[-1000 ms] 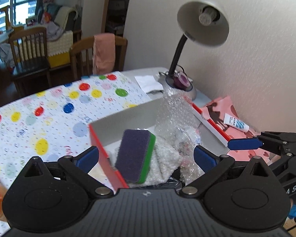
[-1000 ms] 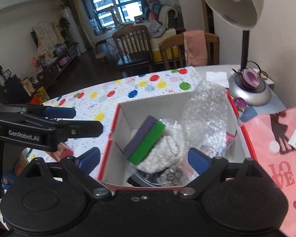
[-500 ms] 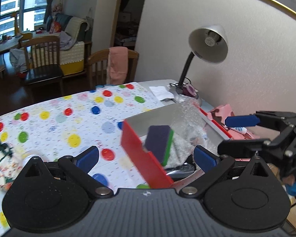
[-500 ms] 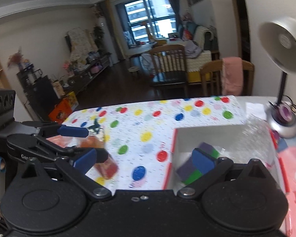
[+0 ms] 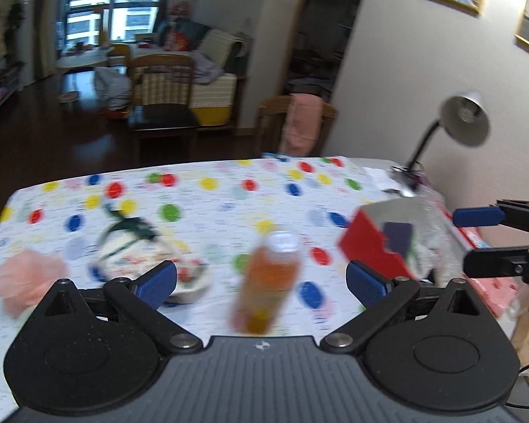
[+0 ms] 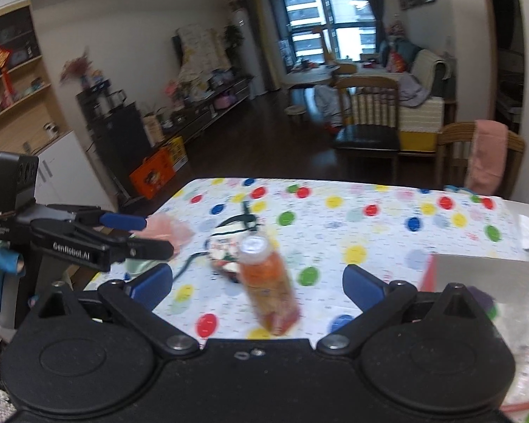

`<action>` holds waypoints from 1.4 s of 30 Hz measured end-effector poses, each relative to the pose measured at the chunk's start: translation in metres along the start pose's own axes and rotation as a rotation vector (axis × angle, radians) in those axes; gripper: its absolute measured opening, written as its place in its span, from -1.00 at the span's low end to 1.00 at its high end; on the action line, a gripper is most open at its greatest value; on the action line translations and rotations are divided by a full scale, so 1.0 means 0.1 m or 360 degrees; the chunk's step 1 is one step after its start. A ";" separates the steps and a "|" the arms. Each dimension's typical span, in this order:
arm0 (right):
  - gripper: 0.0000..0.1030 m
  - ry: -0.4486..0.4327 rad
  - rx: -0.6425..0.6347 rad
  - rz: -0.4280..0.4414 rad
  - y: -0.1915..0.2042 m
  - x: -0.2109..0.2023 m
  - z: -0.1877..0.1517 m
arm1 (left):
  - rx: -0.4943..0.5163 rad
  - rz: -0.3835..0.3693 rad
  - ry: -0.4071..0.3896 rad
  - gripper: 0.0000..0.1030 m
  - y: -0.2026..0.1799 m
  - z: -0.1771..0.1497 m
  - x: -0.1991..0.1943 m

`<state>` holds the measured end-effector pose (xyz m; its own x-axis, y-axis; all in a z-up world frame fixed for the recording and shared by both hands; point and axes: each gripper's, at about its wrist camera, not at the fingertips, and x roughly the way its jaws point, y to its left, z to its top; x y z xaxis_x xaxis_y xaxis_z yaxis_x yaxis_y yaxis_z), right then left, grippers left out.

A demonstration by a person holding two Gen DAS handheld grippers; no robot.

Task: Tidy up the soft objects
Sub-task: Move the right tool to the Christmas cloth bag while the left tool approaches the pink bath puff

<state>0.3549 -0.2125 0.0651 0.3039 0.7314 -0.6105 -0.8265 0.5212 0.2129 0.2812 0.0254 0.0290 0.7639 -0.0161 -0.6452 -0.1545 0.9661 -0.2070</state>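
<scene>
Polka-dotted cloth covers the tabletop (image 5: 201,211), with a living room and window blurred behind it. Both views are smeared by motion.

Left tongs (image 5: 261,283) stand wide apart and empty; right tongs (image 6: 257,283) likewise released, nothing between the pads. Each pair frames an upright orange bottle (image 5: 268,282) at the lower centre of its view, but that is a hard thing, not a soft one.

Soft things yet to be gathered lie toward the left of both frames: a drawstring pouch (image 5: 137,246) in the left-centre of the left view, just beyond the left pad, and a pink fluffy piece (image 5: 28,282) at the far left edge. In the right view the left tongs already hang beside that pink piece, so the left hand looks the nearer for either. The pouch is too blurred to give a sure long axis.

At the right edge sits the red box (image 5: 370,246), holding a purple-and-green sponge (image 5: 398,238) and bubble wrap.

A second ago both pairs hovered right over the box, which filled their views; now they have swung leftward and back, the box has slid to the frame's right, and the pouch and pink piece have come into sight. The right tongs' jaws have just been opening to their widest, with nothing between them.
</scene>
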 end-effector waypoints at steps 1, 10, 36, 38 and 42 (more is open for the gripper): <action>1.00 0.0013 -0.0009 0.0012 0.08 0.07 0.02 | -0.0016 0.0022 -0.0007 0.99 0.14 -0.01 -0.05; 1.00 0.0134 -0.0096 0.0086 0.77 0.76 0.19 | -0.0112 0.0215 -0.0008 0.99 1.26 -0.09 -0.29; 0.78 0.0566 -0.0290 -0.0363 1.26 3.06 0.06 | -0.0147 0.0301 0.0342 0.99 2.98 -0.21 0.89; 0.76 0.0598 -0.0281 -0.0386 1.23 3.19 0.04 | -0.0163 0.0295 0.0374 0.99 3.04 -0.21 1.00; 0.75 0.0636 -0.0291 -0.0429 1.19 3.40 -0.01 | -0.0178 0.0309 0.0468 0.99 3.13 -0.23 1.24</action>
<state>0.3595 0.0975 -0.1177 0.3421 0.3378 -0.8768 -0.8240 0.5564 -0.1071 0.3129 0.3201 -0.1325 0.5032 0.0757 -0.8609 -0.3591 0.9244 -0.1286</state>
